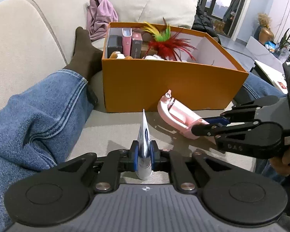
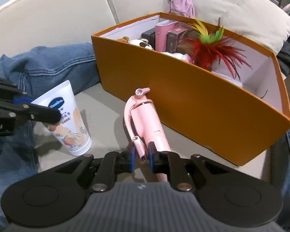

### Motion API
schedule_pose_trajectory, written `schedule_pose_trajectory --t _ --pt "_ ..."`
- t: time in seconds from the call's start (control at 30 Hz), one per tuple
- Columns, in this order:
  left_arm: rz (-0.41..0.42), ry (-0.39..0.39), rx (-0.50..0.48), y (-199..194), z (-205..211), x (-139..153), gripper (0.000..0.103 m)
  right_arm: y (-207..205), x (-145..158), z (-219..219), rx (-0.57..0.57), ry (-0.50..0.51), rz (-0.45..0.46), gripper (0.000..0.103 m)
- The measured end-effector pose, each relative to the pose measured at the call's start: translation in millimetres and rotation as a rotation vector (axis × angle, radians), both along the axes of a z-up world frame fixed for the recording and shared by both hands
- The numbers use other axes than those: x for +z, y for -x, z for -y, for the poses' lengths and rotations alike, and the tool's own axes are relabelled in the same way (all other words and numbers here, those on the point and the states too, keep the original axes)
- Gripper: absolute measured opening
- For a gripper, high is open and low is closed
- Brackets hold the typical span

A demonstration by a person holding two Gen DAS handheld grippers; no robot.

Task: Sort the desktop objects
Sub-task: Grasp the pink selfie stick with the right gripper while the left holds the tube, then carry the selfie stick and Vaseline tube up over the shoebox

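Left gripper pinches a Vaseline tube, right gripper clamps a pink selfie stick near the orange box.

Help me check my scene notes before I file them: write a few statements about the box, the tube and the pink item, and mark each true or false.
1. The left gripper holds the white lotion tube between its jaws. True.
2. The orange box is empty. False: it holds small boxes, a plush toy and a red feather toy.
3. The right gripper has its jaws on the pink selfie stick. True.
4. The pink selfie stick lies inside the orange box. False: it is outside, in front of the box's near wall.
5. The box stands on a wooden desk. False: it sits on a beige sofa.
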State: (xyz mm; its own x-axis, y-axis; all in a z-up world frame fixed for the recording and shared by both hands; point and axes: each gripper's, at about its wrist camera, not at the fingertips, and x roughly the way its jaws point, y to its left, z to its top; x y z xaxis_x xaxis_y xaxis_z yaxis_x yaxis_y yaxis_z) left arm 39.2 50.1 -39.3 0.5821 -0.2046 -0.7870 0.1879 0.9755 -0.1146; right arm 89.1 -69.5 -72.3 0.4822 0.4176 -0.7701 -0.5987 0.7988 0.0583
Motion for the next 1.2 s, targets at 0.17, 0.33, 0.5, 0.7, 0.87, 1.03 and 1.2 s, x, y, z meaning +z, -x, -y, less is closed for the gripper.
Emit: schedule_pose_trajectory --t 0.17,0.33,0.5,0.7,0.87,1.03,1.2 --pt "0.008 0.008 0.005 0.9 -2.2 3.2 0.012 -3.8 6.2 1.4 -0.010 -0.027 -0.039 0.011" --pt "0.014 0.052 0.011 -0.5 -7.7 16.9 0.012 -15.0 28.3 24.2 -0.075 -0.160 -0.174 0.007" --pt "0.074 0.093 -0.039 -4.7 -4.2 50.3 0.011 -8.6 78.9 44.5 -0.098 -0.230 -0.124 0.006" --pt "0.165 0.142 -0.089 -18.9 1.9 91.2 0.011 -28.6 134.8 68.1 -0.220 -0.312 -0.010 0.007" --pt "0.235 0.157 -0.083 -35.1 7.3 111.6 0.011 -83.9 142.4 71.0 -0.398 -0.296 0.032 0.007" --pt "0.255 0.185 -0.075 -48.9 7.6 118.1 0.011 -143.7 112.9 59.8 -0.533 -0.215 -0.006 0.007" --pt "0.253 0.196 -0.072 -64.3 4.6 117.0 0.011 -185.8 68.8 56.1 -0.633 -0.145 -0.076 0.007"
